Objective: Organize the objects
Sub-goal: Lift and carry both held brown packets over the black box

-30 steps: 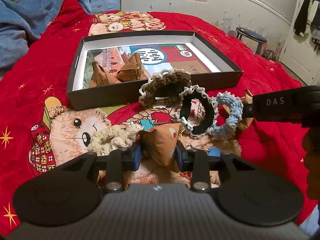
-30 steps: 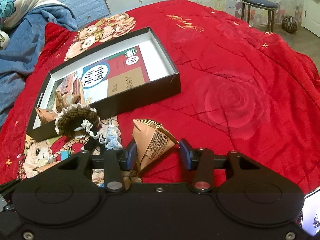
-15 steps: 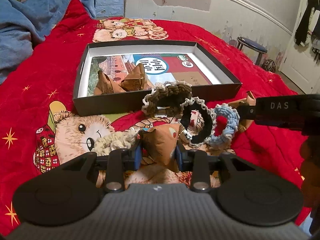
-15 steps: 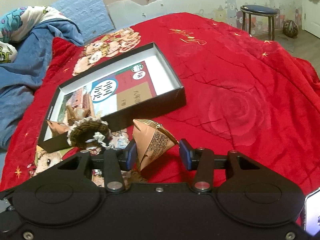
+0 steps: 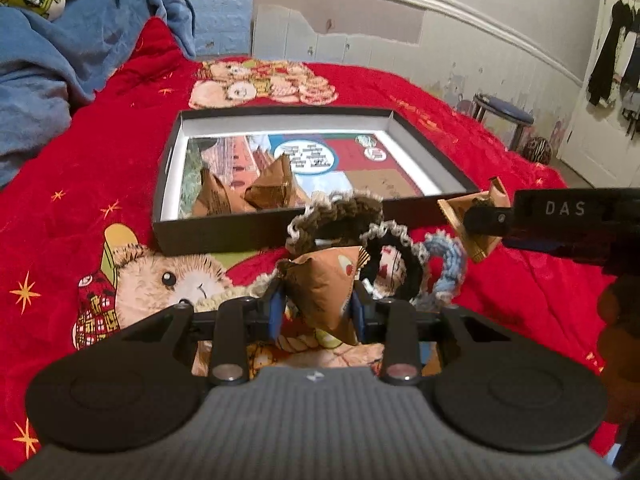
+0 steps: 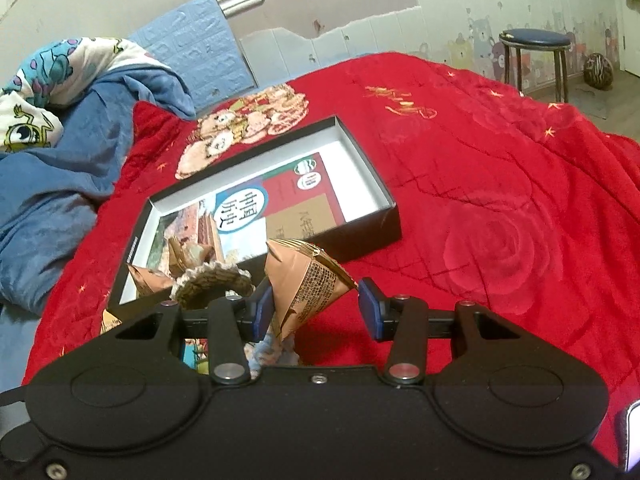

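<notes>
The left gripper point(image 5: 317, 309) squeezes a brown snack packet point(image 5: 325, 289) above the red blanket point(image 5: 88, 168). The right gripper point(image 6: 316, 309) holds another brown packet point(image 6: 306, 282), near the black box point(image 6: 372, 224).

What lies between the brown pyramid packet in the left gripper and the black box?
The brown crocheted scrunchie leans against the black shallow box's near wall, directly beyond the brown pyramid-shaped foil packet gripped by the left gripper. Lifting over should clear it.
</notes>
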The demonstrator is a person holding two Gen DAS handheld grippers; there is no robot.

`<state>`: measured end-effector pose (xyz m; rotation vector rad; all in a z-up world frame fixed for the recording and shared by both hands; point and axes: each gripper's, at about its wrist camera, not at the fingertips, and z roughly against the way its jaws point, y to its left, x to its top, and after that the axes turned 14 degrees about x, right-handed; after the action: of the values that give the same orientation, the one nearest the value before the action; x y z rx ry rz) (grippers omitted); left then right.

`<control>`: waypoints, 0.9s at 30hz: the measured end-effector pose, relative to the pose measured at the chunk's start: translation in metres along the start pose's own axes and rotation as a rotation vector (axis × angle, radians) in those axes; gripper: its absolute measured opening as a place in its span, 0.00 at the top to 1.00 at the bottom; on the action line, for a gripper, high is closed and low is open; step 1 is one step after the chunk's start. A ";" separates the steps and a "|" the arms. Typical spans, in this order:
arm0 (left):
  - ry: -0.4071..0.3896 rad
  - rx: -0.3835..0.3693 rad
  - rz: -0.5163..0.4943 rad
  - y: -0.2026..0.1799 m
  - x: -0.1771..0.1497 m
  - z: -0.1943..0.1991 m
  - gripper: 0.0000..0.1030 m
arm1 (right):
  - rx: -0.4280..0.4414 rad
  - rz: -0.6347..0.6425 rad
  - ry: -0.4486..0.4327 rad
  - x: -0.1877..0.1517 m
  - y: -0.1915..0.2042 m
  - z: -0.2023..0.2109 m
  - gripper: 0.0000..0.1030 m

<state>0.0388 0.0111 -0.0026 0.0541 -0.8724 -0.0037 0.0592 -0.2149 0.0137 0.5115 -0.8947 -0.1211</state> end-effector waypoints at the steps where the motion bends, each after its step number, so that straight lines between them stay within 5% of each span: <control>1: -0.009 -0.002 0.012 0.001 0.001 0.002 0.63 | 0.002 0.002 -0.005 0.000 0.001 0.001 0.58; 12: -0.127 0.002 0.110 0.013 0.015 0.012 0.63 | 0.012 -0.090 -0.125 0.005 0.003 -0.001 0.58; 27: -0.178 0.071 0.140 0.010 0.011 0.008 0.63 | 0.118 -0.097 -0.100 0.012 -0.007 -0.013 0.58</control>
<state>0.0396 0.0199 0.0119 0.0601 -1.0527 0.1553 0.0775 -0.2192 0.0121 0.6639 -0.9787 -0.1841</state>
